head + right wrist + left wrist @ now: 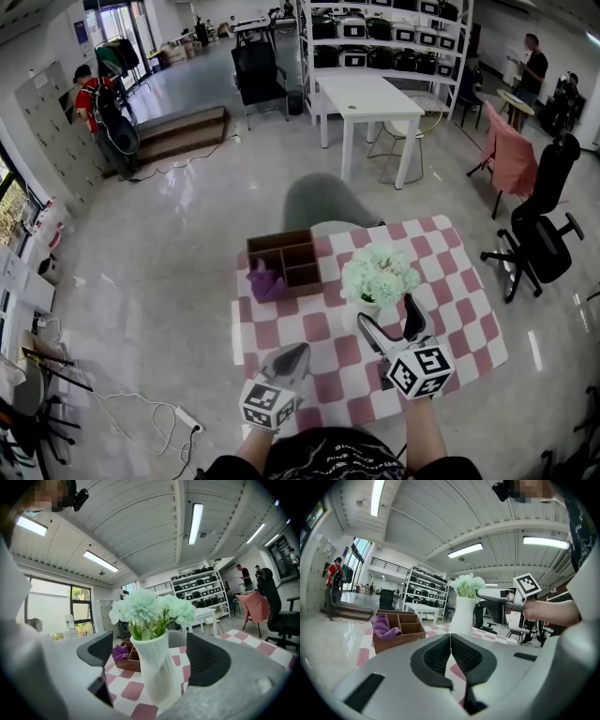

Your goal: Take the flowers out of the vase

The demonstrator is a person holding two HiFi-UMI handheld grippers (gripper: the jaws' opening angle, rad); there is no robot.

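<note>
A bunch of pale green-white flowers [380,274] stands in a ribbed white vase [367,307] on the pink-and-white checked table [459,309]. My right gripper [386,317] is open just on my side of the vase, at the height of its neck. In the right gripper view the vase [159,672] and flowers [152,609] stand between the spread pads [206,658], which touch neither. My left gripper [298,353] is shut and empty, low at the left of the vase. The left gripper view shows its jaws [450,641] pressed together, the vase [461,616] beyond.
A brown wooden compartment box [284,262] with a purple cloth [264,281] sits at the table's far left corner. A grey chair [323,202] stands behind the table, a black office chair [544,234] to the right, a white table [370,98] farther back.
</note>
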